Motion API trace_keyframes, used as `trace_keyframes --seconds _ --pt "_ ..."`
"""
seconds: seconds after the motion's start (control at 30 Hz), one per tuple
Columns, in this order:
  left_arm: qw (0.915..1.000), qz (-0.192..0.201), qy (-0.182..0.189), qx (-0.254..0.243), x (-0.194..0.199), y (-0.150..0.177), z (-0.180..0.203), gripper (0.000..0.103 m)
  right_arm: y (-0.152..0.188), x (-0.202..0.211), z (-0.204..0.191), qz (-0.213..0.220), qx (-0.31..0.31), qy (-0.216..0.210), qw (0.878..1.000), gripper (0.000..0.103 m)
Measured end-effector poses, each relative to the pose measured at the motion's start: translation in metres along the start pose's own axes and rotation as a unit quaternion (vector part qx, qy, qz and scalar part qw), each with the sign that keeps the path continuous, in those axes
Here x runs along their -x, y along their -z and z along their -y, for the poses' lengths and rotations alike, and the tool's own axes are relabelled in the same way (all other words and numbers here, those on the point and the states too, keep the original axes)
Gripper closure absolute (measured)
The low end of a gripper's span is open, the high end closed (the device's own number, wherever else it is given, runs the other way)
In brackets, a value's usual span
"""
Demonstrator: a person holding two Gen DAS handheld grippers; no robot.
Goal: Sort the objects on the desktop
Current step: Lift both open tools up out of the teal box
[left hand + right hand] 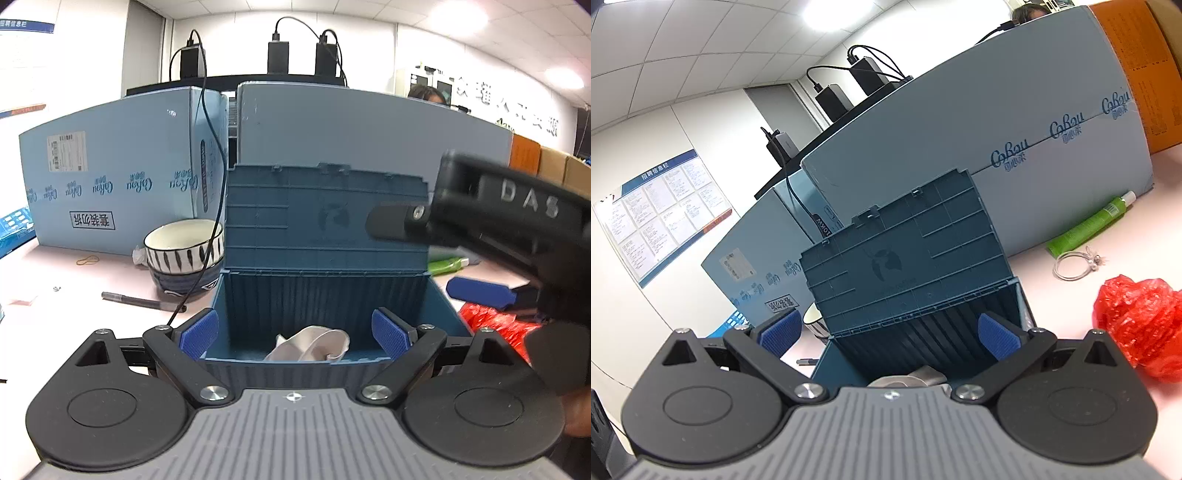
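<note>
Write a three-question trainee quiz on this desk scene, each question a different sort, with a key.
1. True or false: the lid of the dark blue ribbed plastic storage box stands raised.
2. What lies inside the box? A) crumpled white cloth B) red crumpled plastic bag C) green plastic tube
3. Fill in: the grey pen lies in front of the stacked striped ceramic ______.

Key: 1 true; 2 A; 3 bowls.

Your left wrist camera sits level and close behind the open dark-blue ribbed plastic storage box (325, 295), looking straight into it toward the pale-blue cardboard cartons (122, 173). Your right wrist camera is just as near but rolled, tilting the same box (916, 295) and cartons (979, 147). Both views share them.
</note>
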State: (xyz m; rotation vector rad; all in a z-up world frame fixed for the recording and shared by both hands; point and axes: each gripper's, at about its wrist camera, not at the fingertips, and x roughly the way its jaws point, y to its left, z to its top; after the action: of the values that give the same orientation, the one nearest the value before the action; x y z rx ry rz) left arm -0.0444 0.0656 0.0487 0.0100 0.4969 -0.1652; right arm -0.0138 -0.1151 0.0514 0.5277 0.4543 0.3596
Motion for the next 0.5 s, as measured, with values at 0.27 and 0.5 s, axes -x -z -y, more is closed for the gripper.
trace_keyframes --seconds 0.27,0.5 --pt "1.0 0.003 -0.004 0.0 0.009 0.004 0.022 0.014 -0.001 0.019 0.015 0.007 -0.005 0.014 1.0 0.0" --pt "0.9999 -0.002 0.008 -0.008 0.01 0.009 0.044 0.014 -0.002 0.035 0.032 0.011 -0.016 0.031 0.999 0.0"
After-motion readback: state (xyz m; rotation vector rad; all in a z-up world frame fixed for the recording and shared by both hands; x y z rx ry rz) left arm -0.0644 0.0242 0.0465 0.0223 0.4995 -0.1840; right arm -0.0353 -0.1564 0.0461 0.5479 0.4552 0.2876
